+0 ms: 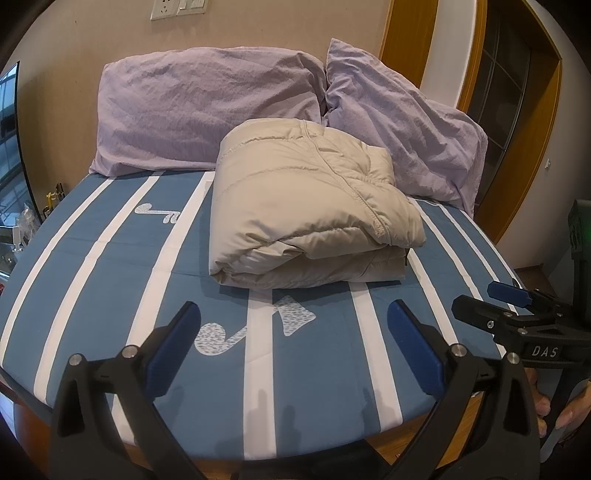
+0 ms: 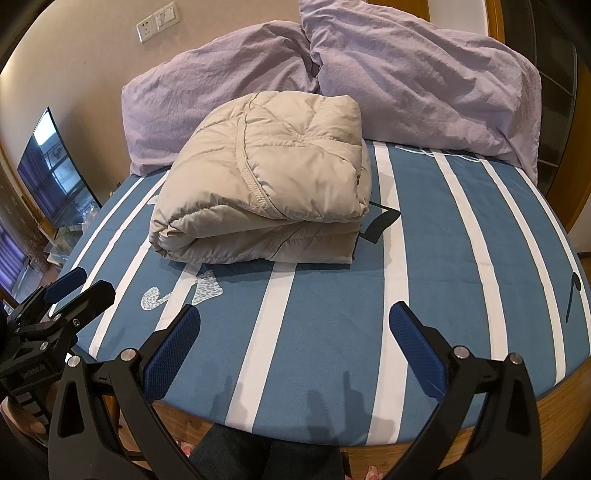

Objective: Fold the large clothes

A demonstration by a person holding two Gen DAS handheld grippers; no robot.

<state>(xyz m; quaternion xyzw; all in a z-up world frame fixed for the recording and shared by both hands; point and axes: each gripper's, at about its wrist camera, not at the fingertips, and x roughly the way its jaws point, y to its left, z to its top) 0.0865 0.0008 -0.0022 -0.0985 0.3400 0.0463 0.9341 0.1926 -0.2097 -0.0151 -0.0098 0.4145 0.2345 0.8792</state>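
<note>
Left wrist view: jacket point(image 1: 310, 206) lay folded mid-bed point(image 1: 110, 280), against the pillows point(image 1: 207, 107)
Left tool point(image 1: 293, 325) and right tool point(image 2: 295, 325) both gaped wide, empty, hovering short of the bundle; its puffy top layer might spring open if nudged. No containers were visible

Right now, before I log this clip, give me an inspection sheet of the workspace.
Surface: bed with blue and white striped sheet, smooth.
Job's things: beige padded jacket folded into a compact bundle, lying mid-bed, just in front of the pillows.
Clutter: two lilac pillows against the wall.
Grippers: left gripper and right gripper both open, empty, hovering over the near edge of the bed.
Cables: nothing seen.
Surroundings: wall sockets, wooden door frame, dark screen at left.
</note>
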